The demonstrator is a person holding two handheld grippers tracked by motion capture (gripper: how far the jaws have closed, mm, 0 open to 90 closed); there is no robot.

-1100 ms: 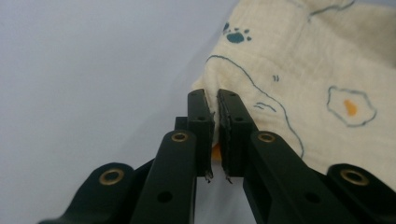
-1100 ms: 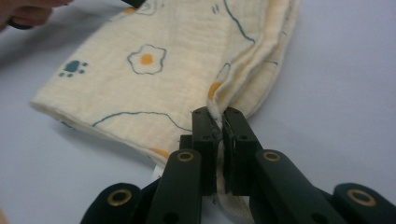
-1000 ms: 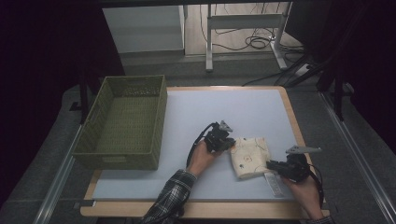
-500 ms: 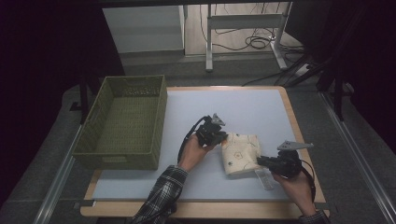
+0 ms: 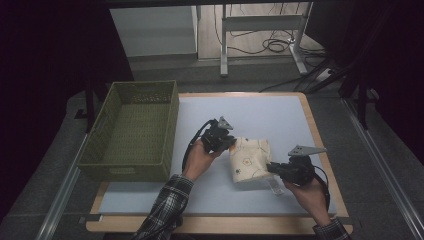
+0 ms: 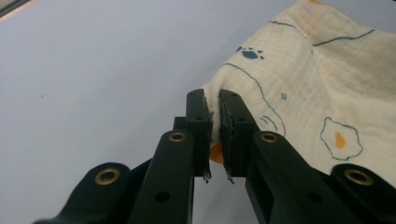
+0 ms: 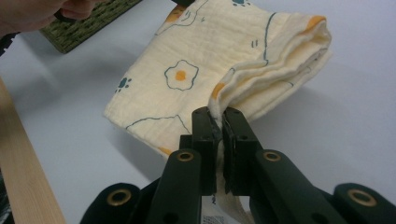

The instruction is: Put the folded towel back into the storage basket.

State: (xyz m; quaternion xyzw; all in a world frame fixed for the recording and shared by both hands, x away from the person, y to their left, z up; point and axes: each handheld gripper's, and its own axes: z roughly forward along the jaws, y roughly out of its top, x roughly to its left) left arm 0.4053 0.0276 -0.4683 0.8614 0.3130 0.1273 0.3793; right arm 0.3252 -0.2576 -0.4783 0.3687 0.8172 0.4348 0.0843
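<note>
Above the pale grey bench [image 5: 150, 200], you hold the folded cream muslin cloth printed with fried eggs [image 5: 251, 161] by two corners, left tool [image 5: 224, 142] and right tool [image 5: 274, 169] both clamped on it, the woven green basket [image 5: 131, 129] likely awaiting it.

The cloth [image 5: 251, 161] pinched in my black fingers [image 6: 215, 122] is pale cream, printed with fried eggs in orange and white, small teal paw prints and thin teal lines, with orange at some edges. My desk [image 5: 270, 115] has a light bluish-grey top framed in pale wood. The basket [image 5: 131, 132] is olive green and woven. My sleeve [image 5: 165, 212] is a dark plaid with pale lines.
</note>
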